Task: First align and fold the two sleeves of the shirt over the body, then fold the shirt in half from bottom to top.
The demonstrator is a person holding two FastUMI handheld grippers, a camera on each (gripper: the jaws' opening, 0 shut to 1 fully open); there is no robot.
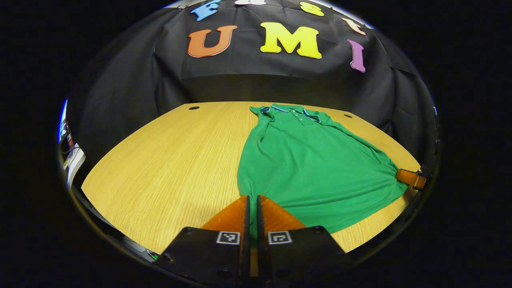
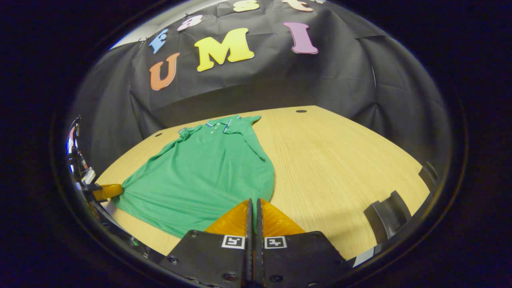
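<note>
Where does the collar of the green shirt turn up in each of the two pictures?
Left gripper view: the collar sits at the far end of the shirt, right of centre, near the table's back edge.
Right gripper view: the collar sits at the shirt's far end, left of centre.
Shared landmark: the wooden table, whose far edge runs just behind the collar in both views.

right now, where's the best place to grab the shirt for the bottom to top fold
Grip the shirt at its two bottom hem corners, coming from the near edge of the table. The collar lies at the far side and the hem faces you. The left tool and right tool look shut on those corners, with cloth drawn toward each.
</note>
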